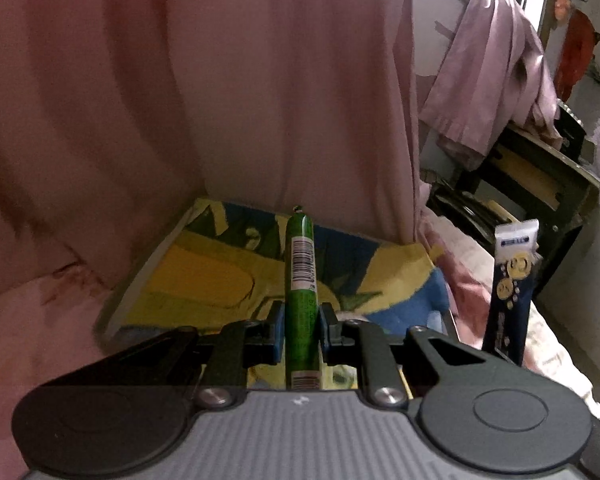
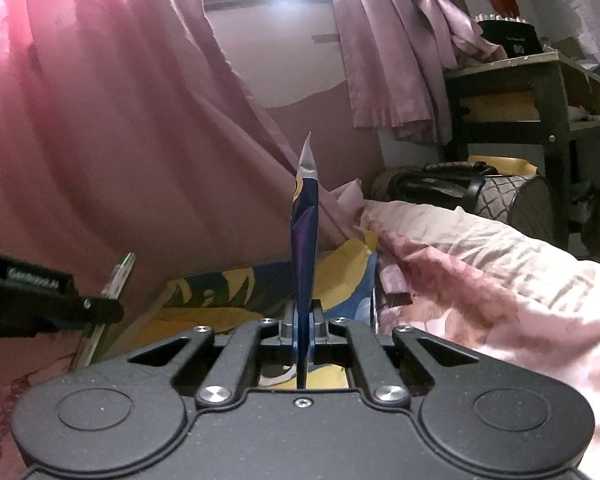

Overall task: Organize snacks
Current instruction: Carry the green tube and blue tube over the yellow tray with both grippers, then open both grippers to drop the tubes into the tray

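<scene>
My left gripper (image 1: 301, 322) is shut on a green sausage stick (image 1: 300, 264) with a barcode label, held upright above a yellow and blue cartoon mat (image 1: 204, 280). My right gripper (image 2: 303, 320) is shut on a dark blue snack packet (image 2: 306, 240) with a white top, seen edge-on. The same packet shows at the right in the left wrist view (image 1: 512, 280). The left gripper and its green stick (image 2: 116, 284) show at the left edge of the right wrist view. Both snacks are in the air above the mat (image 2: 228, 300).
A pink curtain (image 1: 220, 80) hangs right behind the mat. Pink bedding (image 2: 480, 264) lies to the right. A wooden table (image 2: 540, 92) and a bag (image 2: 460, 188) stand at the back right, with lilac cloth (image 2: 400, 40) hanging above.
</scene>
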A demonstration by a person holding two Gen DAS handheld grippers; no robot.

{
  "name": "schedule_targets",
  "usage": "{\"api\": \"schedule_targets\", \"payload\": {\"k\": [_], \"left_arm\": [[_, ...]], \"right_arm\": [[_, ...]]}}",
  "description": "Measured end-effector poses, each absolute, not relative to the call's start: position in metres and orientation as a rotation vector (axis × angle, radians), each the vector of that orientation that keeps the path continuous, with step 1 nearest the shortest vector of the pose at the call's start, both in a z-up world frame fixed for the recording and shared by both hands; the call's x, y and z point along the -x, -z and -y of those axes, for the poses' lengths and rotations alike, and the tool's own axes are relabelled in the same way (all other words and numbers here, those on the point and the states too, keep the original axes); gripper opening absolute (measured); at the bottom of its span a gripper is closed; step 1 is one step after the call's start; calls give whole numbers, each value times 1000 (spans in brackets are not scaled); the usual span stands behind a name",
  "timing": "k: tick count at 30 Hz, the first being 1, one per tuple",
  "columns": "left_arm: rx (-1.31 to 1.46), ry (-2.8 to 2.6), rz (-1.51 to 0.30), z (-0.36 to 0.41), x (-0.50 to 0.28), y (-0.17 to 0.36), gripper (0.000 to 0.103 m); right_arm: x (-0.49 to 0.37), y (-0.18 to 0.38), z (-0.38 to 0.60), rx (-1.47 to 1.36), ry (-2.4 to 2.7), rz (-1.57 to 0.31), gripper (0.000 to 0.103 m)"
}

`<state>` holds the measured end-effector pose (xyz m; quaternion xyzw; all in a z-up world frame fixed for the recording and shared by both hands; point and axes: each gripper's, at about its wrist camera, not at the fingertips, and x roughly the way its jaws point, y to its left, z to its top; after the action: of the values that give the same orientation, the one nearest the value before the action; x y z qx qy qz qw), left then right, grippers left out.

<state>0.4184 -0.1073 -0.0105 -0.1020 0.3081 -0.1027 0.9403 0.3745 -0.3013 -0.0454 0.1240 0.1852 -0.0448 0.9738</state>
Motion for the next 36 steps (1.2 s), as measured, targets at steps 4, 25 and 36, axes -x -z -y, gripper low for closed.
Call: {"api": "schedule_targets", "payload": {"k": [4,25,36], "left_arm": [[184,208,-627,114,-449,23,19],[159,251,-803,141,-513,95,19],[162,222,-802,140,-507,87,38]], "right_arm": [[-394,59,307,-263,89,-395,4],[-457,103,323,-326,75,-544,10],[-459,91,305,-222,41,-629,61]]}}
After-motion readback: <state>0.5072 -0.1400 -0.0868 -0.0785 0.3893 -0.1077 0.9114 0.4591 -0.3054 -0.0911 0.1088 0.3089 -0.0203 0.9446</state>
